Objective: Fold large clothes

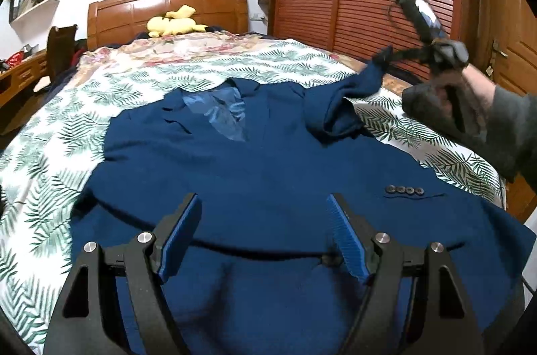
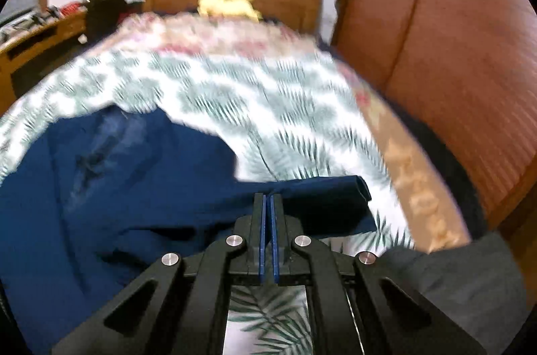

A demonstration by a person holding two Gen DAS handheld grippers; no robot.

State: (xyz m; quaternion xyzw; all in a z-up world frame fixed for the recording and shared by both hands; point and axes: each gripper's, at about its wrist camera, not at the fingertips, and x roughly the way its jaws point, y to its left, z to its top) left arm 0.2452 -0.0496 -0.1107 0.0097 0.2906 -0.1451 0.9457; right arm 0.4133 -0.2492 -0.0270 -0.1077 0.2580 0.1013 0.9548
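Over the bed (image 1: pixel 100 106), right hand-held gripper (image 2: pixel 267 198) pinches jacket sleeve (image 2: pixel 322 197).

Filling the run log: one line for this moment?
left gripper: open over jacket | right gripper: shut on sleeve, raised | bed

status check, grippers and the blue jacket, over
Left gripper open above jacket. Right gripper shut on sleeve, lifted. Nothing in the way.

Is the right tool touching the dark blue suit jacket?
Touching. The left wrist view shows the right tool pinching the dark blue suit jacket by its sleeve end, lifted off the bed; the right wrist view shows its tips shut on the cloth.
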